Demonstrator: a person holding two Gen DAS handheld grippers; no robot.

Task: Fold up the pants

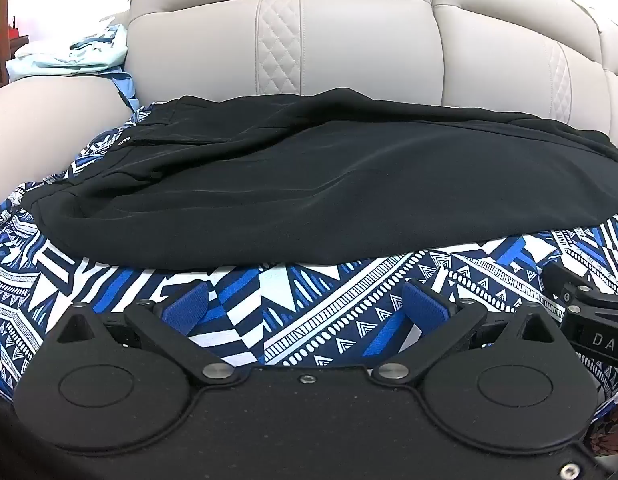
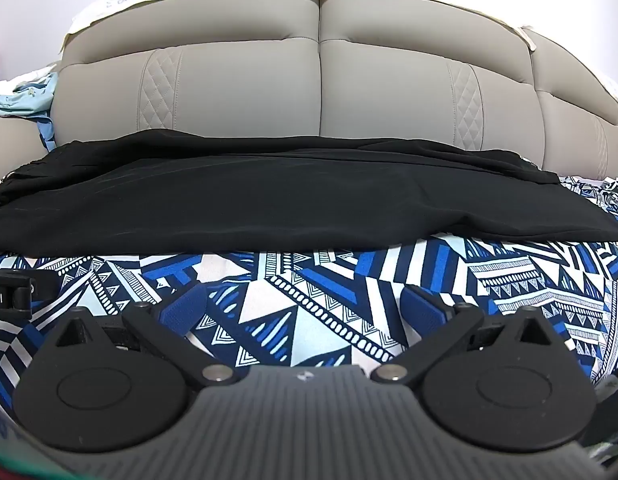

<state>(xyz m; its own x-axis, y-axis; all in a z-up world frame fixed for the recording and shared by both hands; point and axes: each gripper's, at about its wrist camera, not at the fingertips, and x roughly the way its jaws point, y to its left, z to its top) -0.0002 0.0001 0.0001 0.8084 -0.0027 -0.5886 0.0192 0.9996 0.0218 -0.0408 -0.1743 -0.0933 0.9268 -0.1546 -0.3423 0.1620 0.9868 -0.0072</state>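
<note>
While 1 black pants (image 1: 309,184) lies on patterned sheet (image 1: 309,304), left gripper (image 1: 307,304) & right gripper (image 2: 305,308) both spread, empty.

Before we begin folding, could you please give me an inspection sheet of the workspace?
Surface: blue-and-white patterned sheet covering the seat.
Job's things: black pants lying flat across the sheet, waistband at the left, not yet gripped.
Clutter: light blue clothes piled at the far left.
Grippers: left gripper and right gripper both open, fingers empty, short of the pants.
Cables: nothing seen.
Surroundings: grey padded backrest behind the pants.
</note>
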